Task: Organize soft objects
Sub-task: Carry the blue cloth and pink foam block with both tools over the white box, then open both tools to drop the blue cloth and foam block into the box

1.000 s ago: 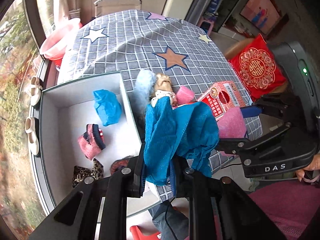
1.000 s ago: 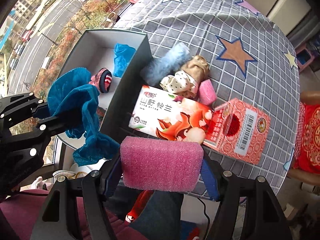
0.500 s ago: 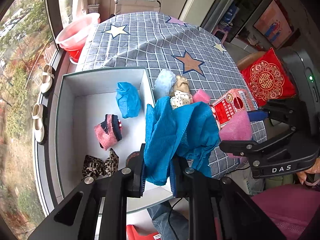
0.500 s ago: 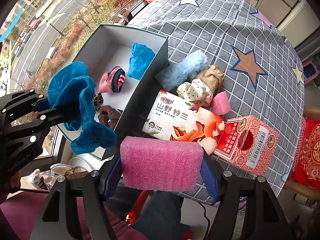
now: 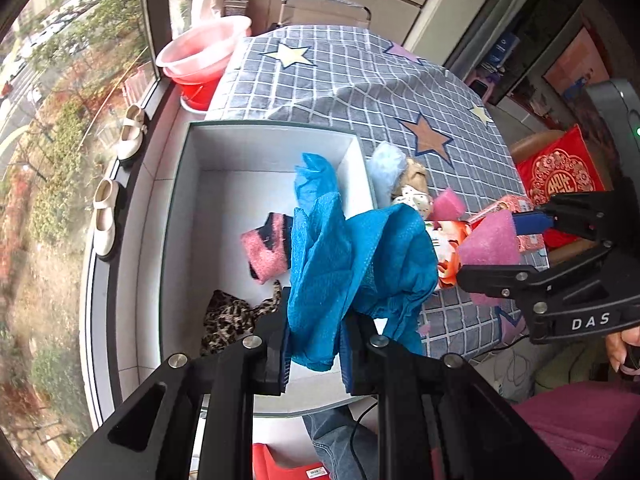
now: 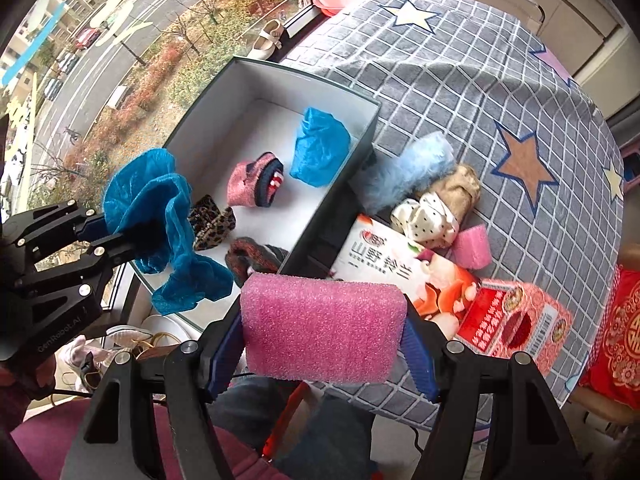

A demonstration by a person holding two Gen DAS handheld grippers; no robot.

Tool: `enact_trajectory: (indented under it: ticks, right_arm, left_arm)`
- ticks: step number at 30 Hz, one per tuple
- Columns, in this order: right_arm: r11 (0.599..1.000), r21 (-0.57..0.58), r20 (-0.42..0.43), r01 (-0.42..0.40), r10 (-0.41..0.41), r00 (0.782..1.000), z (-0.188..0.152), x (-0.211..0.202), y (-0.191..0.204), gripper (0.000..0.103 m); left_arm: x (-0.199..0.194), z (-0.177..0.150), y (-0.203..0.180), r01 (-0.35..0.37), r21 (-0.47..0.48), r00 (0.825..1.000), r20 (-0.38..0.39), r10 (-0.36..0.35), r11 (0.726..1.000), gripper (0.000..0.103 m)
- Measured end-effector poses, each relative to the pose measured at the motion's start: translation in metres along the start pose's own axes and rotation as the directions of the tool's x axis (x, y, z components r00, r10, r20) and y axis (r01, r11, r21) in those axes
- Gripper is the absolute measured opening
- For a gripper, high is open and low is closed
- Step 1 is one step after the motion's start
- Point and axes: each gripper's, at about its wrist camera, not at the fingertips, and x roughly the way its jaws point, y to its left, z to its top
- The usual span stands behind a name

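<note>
Left wrist view showed the left gripper [image 5: 314, 344], jaws clenched on a blue mesh cloth [image 5: 352, 264], at lower centre over the near end of the white box [image 5: 180, 216]. Right of frame, the right gripper [image 6: 322, 344] grasped a pink foam block [image 6: 320, 332]. The carry-to-box step seemed in hand; next would be lowering and releasing into bare floor. The table [image 5: 352, 84] wore a grey checked, star-printed cloth beside a window.
</note>
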Motion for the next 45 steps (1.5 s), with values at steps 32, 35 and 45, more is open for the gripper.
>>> enact_trajectory:
  ticks: [32, 35, 45]
  right_arm:
    - [0.988, -0.142, -0.032, -0.067, 0.063, 0.997, 0.066, 0.029, 0.052, 0.071]
    - [0.988, -0.136, -0.035, -0.075, 0.07, 0.997, 0.068, 0.031, 0.051, 0.071]
    - [0.988, -0.122, -0.037, -0.092, 0.088, 0.995, 0.069, 0.033, 0.05, 0.071]
  left_arm:
    - [0.031, -0.016, 0.038, -0.086, -0.14, 0.993, -0.091, 0.073, 0.986, 0.021]
    - [0.031, -0.016, 0.037, -0.087, -0.135, 0.993, -0.094, 0.075, 0.987, 0.021]
    - [0.033, -0.014, 0.03, -0.117, -0.109, 0.99, -0.092, 0.107, 0.987, 0.043]
